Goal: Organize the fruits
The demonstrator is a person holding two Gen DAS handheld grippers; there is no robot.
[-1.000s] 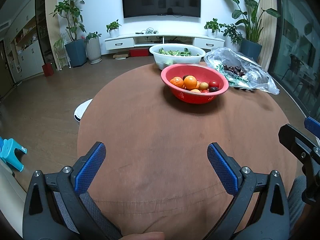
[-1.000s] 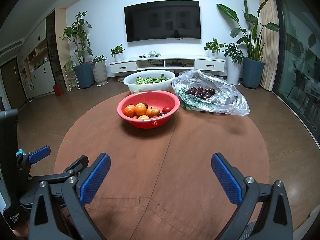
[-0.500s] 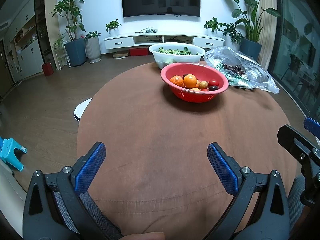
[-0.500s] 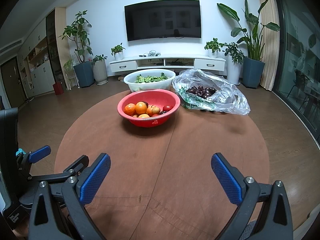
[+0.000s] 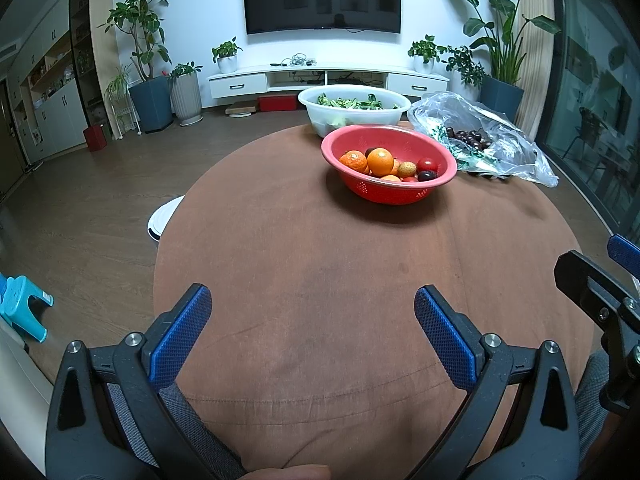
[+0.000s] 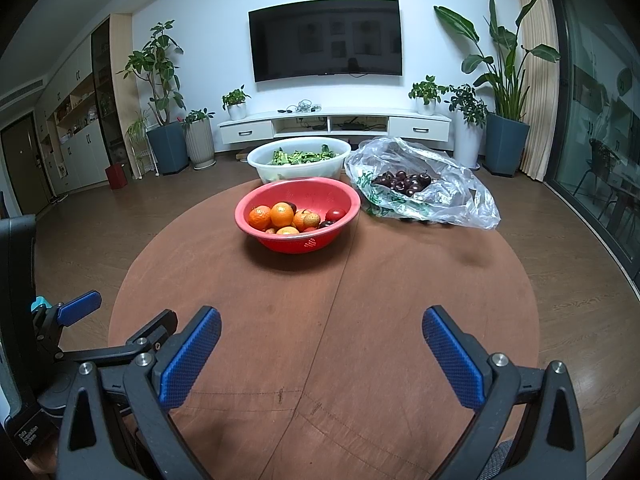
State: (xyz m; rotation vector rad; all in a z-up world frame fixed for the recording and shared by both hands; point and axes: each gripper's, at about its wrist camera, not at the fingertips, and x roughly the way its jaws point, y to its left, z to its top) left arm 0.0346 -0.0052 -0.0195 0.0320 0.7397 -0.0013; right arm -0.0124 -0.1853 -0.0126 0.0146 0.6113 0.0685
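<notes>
Blue pads: the left gripper (image 5: 313, 312) had its textured blue fingers (image 5: 182, 334) spread wide apart with nothing between them, low over the near edge of the table.
Right gripper (image 6: 321, 334): its jaws likewise stood wide apart and held nothing; in its own view the other gripper showed at the lower left.
Table (image 6: 320, 300): round, brown, with a seam running across the middle; the near half was bare under both grippers.
Red bowl (image 6: 298, 216): a perforated red plastic basin well beyond the grippers, toward the far side of the table, resting upright.
Fruit in the bowl: oranges (image 6: 282, 214) clustered at the left of the pile, a red tomato-like fruit (image 6: 335, 214) at the right, a pale yellowish fruit and a dark one between; the exact kinds of the small ones could not be told.
Plastic bag (image 6: 424, 184): clear, crumpled, open, just to the right of the red bowl, holding a heap of dark cherries (image 6: 402, 182).
White basin (image 6: 298, 162): translucent, just behind the red bowl at the far edge, filled with green leaves.
Room beyond: a white TV cabinet (image 6: 336, 126), a dark television (image 6: 326, 40) on the wall, potted plants on either side.
</notes>
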